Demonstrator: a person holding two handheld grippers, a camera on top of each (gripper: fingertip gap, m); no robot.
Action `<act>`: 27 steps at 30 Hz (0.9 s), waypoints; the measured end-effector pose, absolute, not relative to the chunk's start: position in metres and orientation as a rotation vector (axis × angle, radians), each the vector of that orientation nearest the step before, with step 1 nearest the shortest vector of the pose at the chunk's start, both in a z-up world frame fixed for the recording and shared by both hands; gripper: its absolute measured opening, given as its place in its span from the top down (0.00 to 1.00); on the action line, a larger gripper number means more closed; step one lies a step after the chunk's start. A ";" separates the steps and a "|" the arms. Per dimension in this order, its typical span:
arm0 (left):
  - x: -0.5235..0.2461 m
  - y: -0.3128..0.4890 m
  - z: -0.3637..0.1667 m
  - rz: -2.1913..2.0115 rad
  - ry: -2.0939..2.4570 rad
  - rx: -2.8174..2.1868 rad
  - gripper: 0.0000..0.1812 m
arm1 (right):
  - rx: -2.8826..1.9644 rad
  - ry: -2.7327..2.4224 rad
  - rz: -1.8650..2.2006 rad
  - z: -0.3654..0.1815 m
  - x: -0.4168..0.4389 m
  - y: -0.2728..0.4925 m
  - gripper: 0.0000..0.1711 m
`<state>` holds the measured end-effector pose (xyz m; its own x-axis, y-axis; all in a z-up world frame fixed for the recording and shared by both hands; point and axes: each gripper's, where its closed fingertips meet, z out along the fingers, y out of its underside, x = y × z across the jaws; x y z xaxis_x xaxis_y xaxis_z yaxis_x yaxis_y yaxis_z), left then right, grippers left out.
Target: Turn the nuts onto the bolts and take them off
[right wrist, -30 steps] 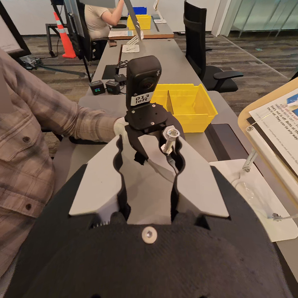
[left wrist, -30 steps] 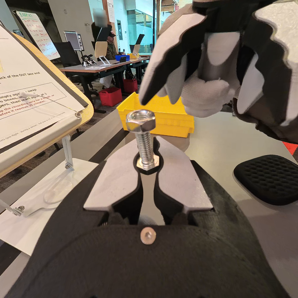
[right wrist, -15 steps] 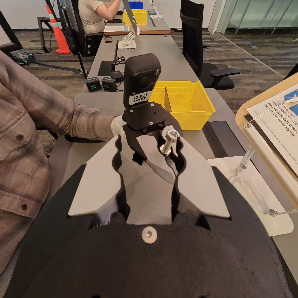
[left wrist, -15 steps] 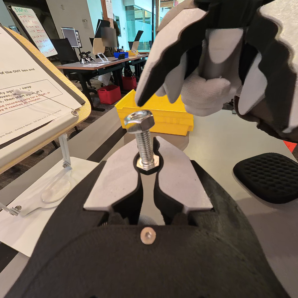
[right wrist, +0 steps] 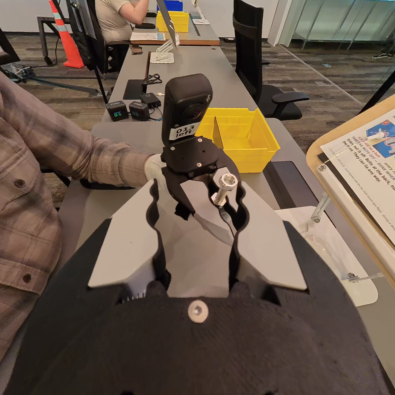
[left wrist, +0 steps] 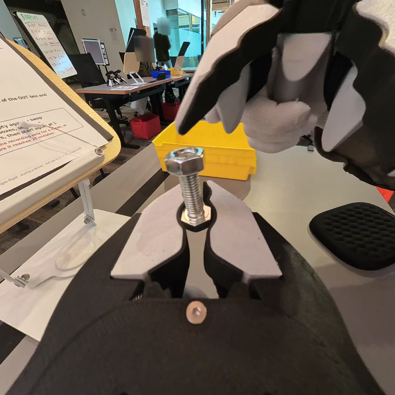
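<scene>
Right at the tips of the left gripper (left wrist: 196, 213), the fingers (left wrist: 156, 230) are pressed together on the head of a bolt (left wrist: 192, 198), pinching it so the threaded shank stands upright above the counter (left wrist: 288, 192) with a nut (left wrist: 184, 163) sitting at its top end. Above it, the right gripper (right wrist: 197, 205) hovers with its fingers (right wrist: 126, 241) spread wide and holding nothing; in its own view the nut lies just inside the right-hand finger, off to one side, not centred. To do this step well, I judge the right gripper should shift sideways until the nut sits midway between its fingers, close squarely on two flats, then twist about the bolt's axis while the left holds firm, so the threads do not bind. Beyond the bolt, a yellow bin (left wrist: 205, 158) stands on the counter, and an instruction board (left wrist: 42, 119) leans on the left. Compared with a second ago, the grip on the bolt is unchanged and the right gripper remains open, having only drifted slightly.
</scene>
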<state>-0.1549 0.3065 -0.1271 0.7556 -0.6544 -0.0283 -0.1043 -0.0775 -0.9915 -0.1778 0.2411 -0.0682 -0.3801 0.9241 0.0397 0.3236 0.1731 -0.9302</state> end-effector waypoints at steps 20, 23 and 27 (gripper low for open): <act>-0.145 0.298 -0.121 -0.509 0.677 -1.581 0.94 | -1.192 -1.700 1.252 -0.074 -0.196 0.256 0.90; -0.144 0.295 -0.122 -0.502 0.709 -1.583 0.94 | -1.157 -1.759 1.218 -0.074 -0.194 0.253 0.90; -0.142 0.293 -0.121 -0.514 0.721 -1.578 0.94 | -1.119 -1.821 1.215 -0.074 -0.192 0.251 0.90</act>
<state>-0.1416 0.2933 -0.1211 0.7038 -0.7057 -0.0808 -0.1535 -0.0400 -0.9873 -0.1924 0.2511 -0.0739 -0.4077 0.9106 0.0680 0.2871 0.1986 -0.9371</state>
